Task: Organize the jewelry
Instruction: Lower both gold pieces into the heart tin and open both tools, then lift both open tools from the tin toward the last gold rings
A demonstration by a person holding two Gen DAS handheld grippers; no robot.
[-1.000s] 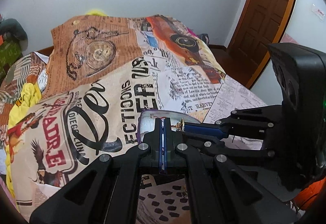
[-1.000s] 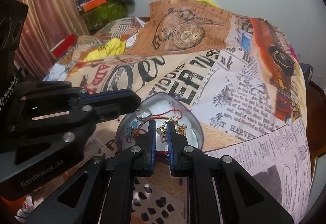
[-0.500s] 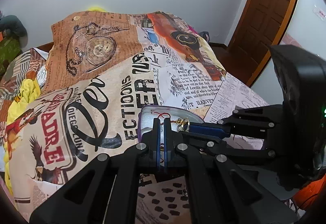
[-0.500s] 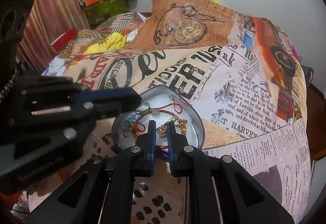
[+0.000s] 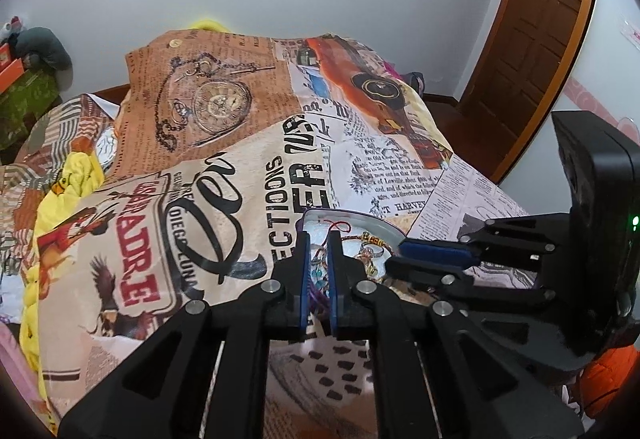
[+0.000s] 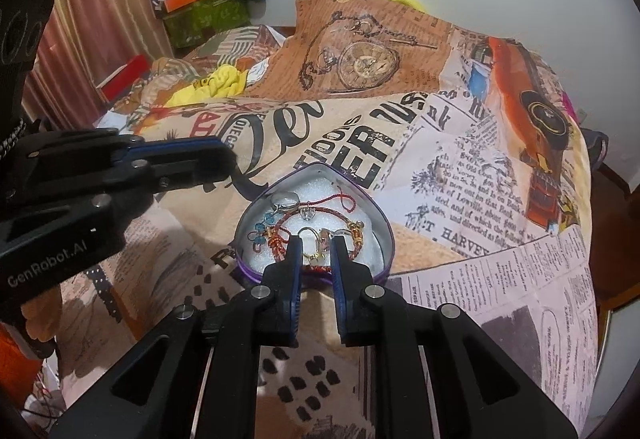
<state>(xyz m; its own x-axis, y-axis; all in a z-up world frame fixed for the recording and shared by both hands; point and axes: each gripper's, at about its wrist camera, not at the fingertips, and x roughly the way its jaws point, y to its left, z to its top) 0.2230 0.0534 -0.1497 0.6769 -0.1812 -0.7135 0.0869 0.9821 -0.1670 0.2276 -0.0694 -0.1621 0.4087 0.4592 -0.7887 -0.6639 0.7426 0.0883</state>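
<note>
A heart-shaped tin [image 6: 382, 227] with a purple rim and white foam lining lies on the printed bedspread [image 6: 440, 167]. It holds a red cord bracelet [image 6: 320, 208], blue beads [image 6: 266, 218], a silver ring [image 6: 285, 199] and gold earrings [image 6: 320, 239]. My right gripper [image 6: 316, 243] hangs over the tin's near side, jaws slightly apart around the gold earrings. My left gripper [image 5: 319, 239] stands at the tin's left rim [image 5: 348, 216], jaws slightly apart with nothing held. The left gripper also shows in the right wrist view [image 6: 192, 163].
The bed is covered by a newspaper-print spread. A yellow cloth [image 5: 64, 183] lies at its left side. A wooden door [image 5: 532, 23] stands at the right. A green box with orange items [image 6: 200, 11] and a curtain [image 6: 92, 19] are at the far left.
My left gripper opened a little from shut and let go of the tin's rim. My right gripper opened slightly over the earrings. Both views have drawn back a bit.
</note>
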